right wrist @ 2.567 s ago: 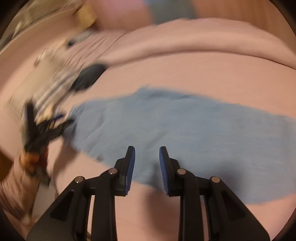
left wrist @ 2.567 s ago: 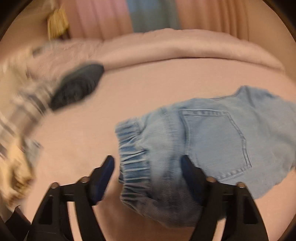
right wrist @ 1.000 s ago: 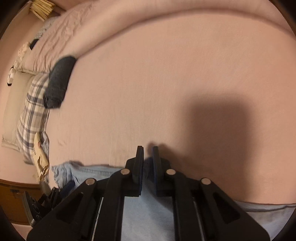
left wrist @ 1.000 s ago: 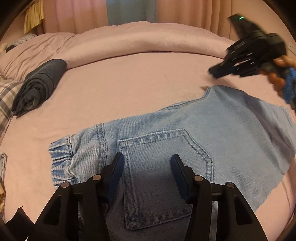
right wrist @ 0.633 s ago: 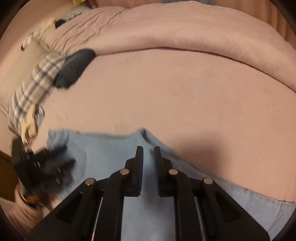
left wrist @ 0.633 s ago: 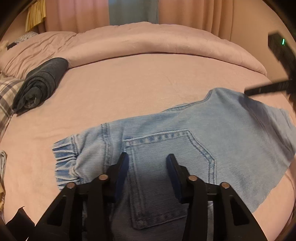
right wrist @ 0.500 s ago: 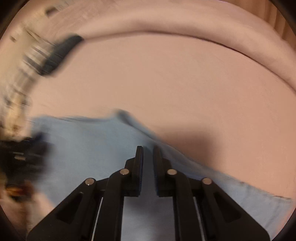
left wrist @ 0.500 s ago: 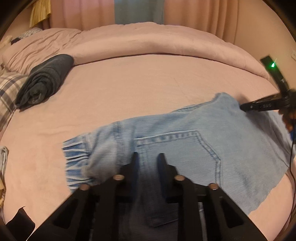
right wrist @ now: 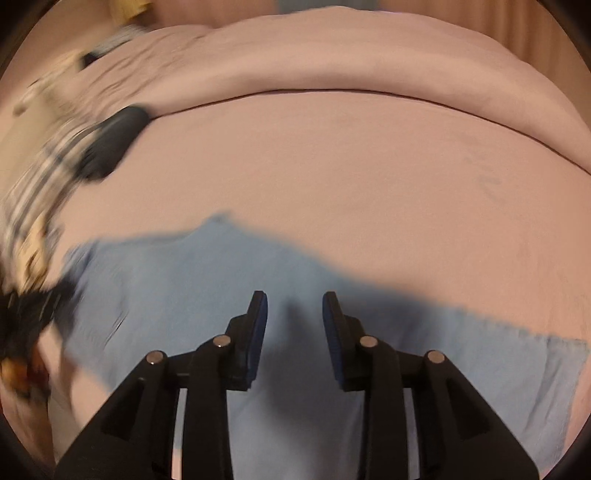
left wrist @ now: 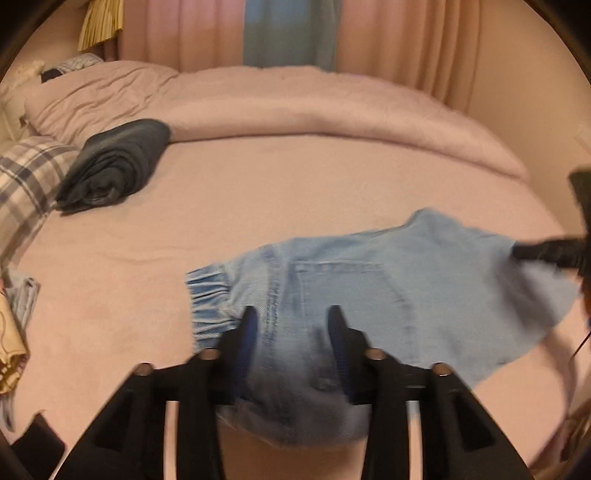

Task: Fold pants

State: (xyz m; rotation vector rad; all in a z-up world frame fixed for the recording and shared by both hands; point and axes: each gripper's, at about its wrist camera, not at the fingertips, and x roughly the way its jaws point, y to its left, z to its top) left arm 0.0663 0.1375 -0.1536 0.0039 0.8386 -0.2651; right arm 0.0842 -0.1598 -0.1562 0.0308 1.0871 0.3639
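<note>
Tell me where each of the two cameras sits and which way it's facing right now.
Left wrist: on the left gripper, low over the bed, facing the curtains; its two fingers straddle the waist end of the light blue jeans; the right gripper shows at the right edge.
Right wrist: on the right gripper, above the jeans, facing the duvet; its fingers stand apart, holding nothing.
Shared: jeans, pink sheet, rolled dark garment.
</note>
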